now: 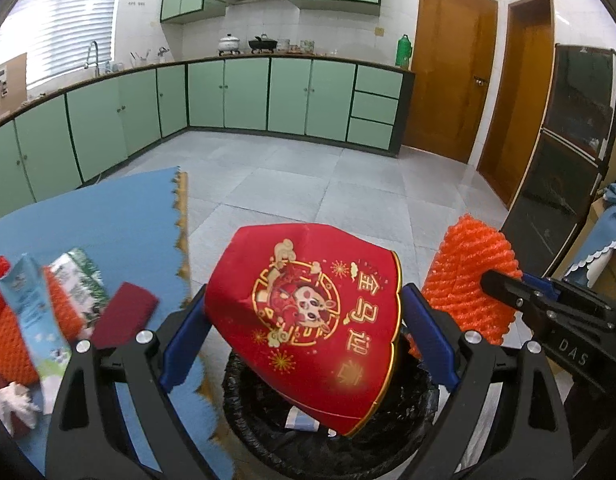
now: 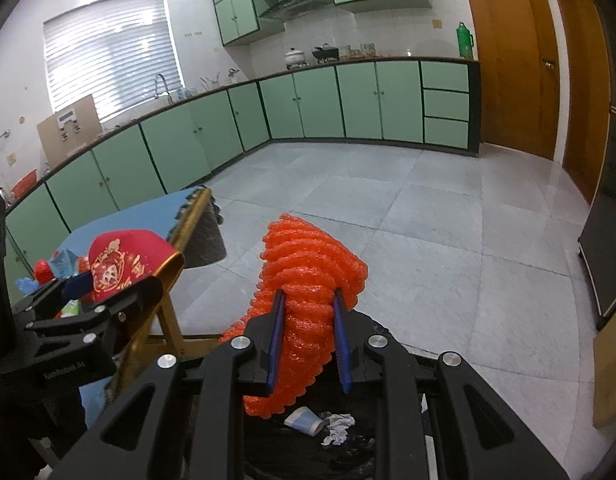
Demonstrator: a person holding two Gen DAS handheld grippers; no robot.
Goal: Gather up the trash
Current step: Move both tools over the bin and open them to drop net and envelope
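My left gripper (image 1: pixel 304 312) is shut on a red paper box with gold print (image 1: pixel 308 320) and holds it over the black-lined trash bin (image 1: pixel 260 412). My right gripper (image 2: pixel 308 316) is shut on an orange foam net (image 2: pixel 308 276) above the same bin (image 2: pixel 387 440), which holds a blue paper cup (image 2: pixel 304 420) and a crumpled tissue (image 2: pixel 339 426). The right gripper and net also show in the left wrist view (image 1: pixel 471 276). The left gripper and red box also show in the right wrist view (image 2: pixel 120 264).
A table with a blue cloth (image 1: pixel 108 216) stands to the left, carrying several trash items: a milk carton (image 1: pixel 32 308), a green packet (image 1: pixel 80 284), a dark red piece (image 1: pixel 124 316), orange netting (image 1: pixel 8 344) and tissue (image 1: pixel 16 400). Green cabinets (image 1: pixel 268 92) line the far walls. A dark fridge (image 1: pixel 567 160) stands right.
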